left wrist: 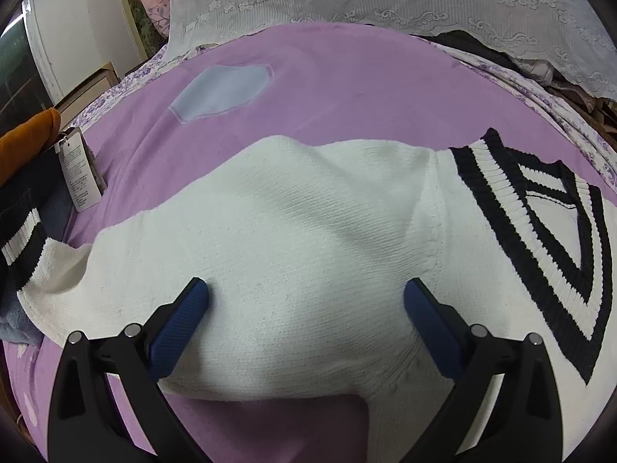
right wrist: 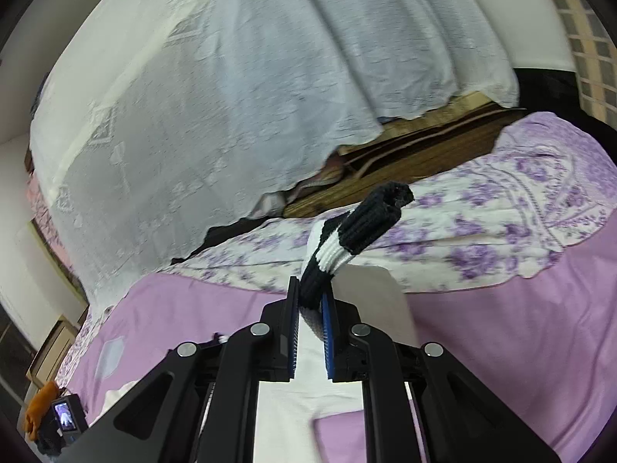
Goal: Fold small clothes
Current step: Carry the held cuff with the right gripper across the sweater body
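A white knit sweater (left wrist: 293,231) with a black-and-white striped V-neck collar (left wrist: 555,239) lies spread on the purple sheet (left wrist: 347,88). One sleeve with a striped cuff (left wrist: 23,247) stretches to the left. My left gripper (left wrist: 306,289) is open, its blue pads resting on the sweater's body near the lower edge. My right gripper (right wrist: 311,301) is shut on the other sleeve's black-and-white striped cuff (right wrist: 358,231) and holds it raised above the bed, the white sleeve hanging below it.
A folded dark garment with a paper tag (left wrist: 79,171) and an orange cloth (left wrist: 27,135) lie at the left bed edge. A white lace cover (right wrist: 216,108) drapes behind the bed. A floral purple bedspread (right wrist: 501,208) and wooden boards (right wrist: 405,154) lie to the right.
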